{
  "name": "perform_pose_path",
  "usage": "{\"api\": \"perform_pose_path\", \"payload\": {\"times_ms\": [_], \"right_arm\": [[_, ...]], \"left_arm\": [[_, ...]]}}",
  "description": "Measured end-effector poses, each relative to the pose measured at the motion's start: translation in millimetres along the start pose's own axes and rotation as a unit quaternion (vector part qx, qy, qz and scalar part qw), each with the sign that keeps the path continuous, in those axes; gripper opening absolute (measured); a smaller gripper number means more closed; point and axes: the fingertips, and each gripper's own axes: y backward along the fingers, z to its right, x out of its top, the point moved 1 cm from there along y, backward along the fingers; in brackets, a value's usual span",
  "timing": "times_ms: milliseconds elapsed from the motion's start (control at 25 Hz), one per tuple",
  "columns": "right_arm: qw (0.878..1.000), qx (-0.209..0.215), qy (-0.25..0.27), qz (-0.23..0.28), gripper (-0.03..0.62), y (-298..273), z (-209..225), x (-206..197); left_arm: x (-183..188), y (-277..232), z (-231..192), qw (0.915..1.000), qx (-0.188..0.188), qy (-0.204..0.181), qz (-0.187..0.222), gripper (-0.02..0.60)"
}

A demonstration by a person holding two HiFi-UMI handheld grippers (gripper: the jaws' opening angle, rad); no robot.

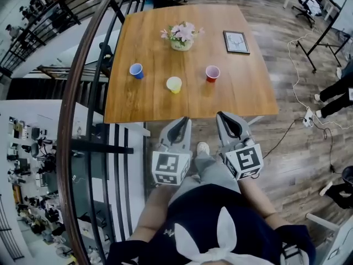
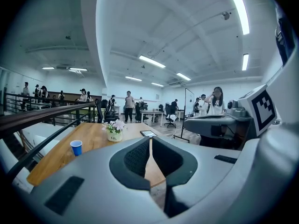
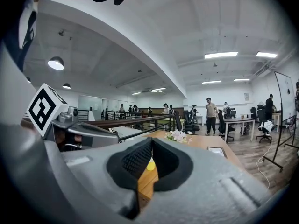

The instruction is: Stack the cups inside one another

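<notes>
Wooden table (image 1: 149, 95) bears blue cup (image 1: 136, 70), yellow cup (image 1: 174, 84), red cup (image 1: 212, 73), apart.

Navy top (image 1: 190, 220) (white rabbit-ear print (image 1: 225, 225)), grey trousers (image 1: 212, 169); left gripper (image 1: 184, 119) and right gripper (image 1: 221, 114) grey.

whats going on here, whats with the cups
A person holds a left gripper and a right gripper, both shut and empty, just short of the wooden table. The blue cup, yellow cup and red cup stand apart on it, none stacked yet. A flower pot and a framed picture sit behind them.
</notes>
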Motion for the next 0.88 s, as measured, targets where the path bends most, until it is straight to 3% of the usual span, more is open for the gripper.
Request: {"api": "perform_pose_path", "payload": {"times_ms": [120,560,880], "right_arm": [[1.0,0.006,-0.003,-0.007,0.0,-24,13,-2],[1.0,0.01,-0.011,-0.027,0.2,-98,70,-8],[0.999,-0.008,-0.021,-0.048,0.232,-131,107,-20]], "left_arm": [[1,-20,-16,0.9999,0.007,0.007,-0.006,0.032],[4,-83,-62,0.9995,0.018,0.006,-0.026,0.032],[4,-111,-80,0.9986,0.027,0.006,-0.045,0.032]]}}
